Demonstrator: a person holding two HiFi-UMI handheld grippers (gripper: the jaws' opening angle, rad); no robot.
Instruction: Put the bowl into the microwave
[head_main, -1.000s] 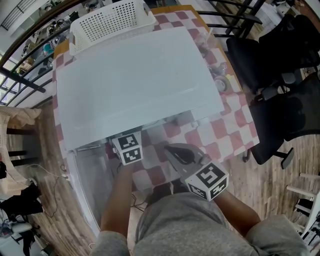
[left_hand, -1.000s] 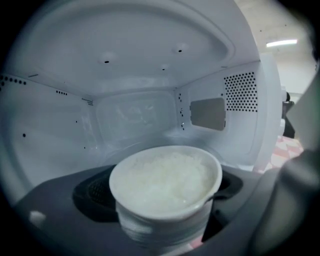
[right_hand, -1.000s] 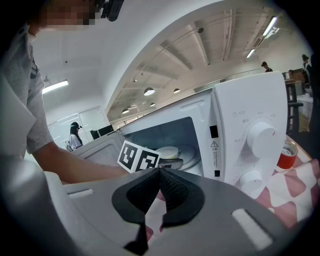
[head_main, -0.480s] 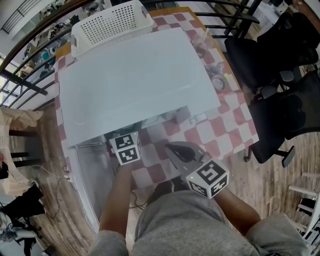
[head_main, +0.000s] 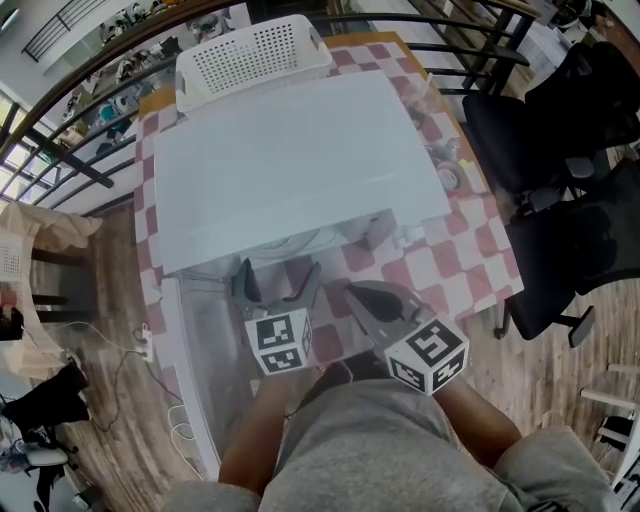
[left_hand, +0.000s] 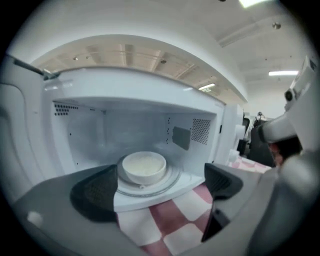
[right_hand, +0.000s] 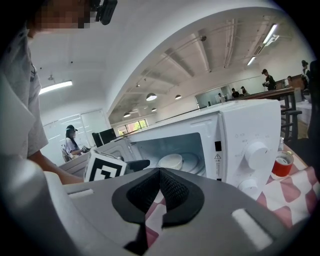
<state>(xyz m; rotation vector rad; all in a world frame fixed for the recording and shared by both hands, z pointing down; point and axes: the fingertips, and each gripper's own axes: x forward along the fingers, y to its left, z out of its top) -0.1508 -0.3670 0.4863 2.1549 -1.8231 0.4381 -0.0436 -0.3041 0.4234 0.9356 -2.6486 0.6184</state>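
A white bowl (left_hand: 144, 167) sits on the glass turntable (left_hand: 165, 182) inside the white microwave (head_main: 290, 150); the right gripper view also shows the bowl (right_hand: 171, 161) through the open front. My left gripper (left_hand: 157, 187) stands open in front of the cavity with nothing between its jaws, and from the head camera the left gripper (head_main: 277, 287) is just outside the opening. My right gripper (right_hand: 160, 192) is shut and empty, held back to the right of the left one; the right gripper (head_main: 372, 305) hovers over the checked cloth.
The microwave door (head_main: 195, 380) hangs open at the left. A white slotted basket (head_main: 250, 50) stands behind the microwave. A red-and-white cup (right_hand: 282, 165) and small items (head_main: 448, 170) sit to the right on the checked tablecloth (head_main: 450, 270). Black chairs (head_main: 570, 130) stand at the right.
My left gripper has drawn back out of the microwave toward me, and its open jaws now show in front of the opening. The right gripper has barely moved.
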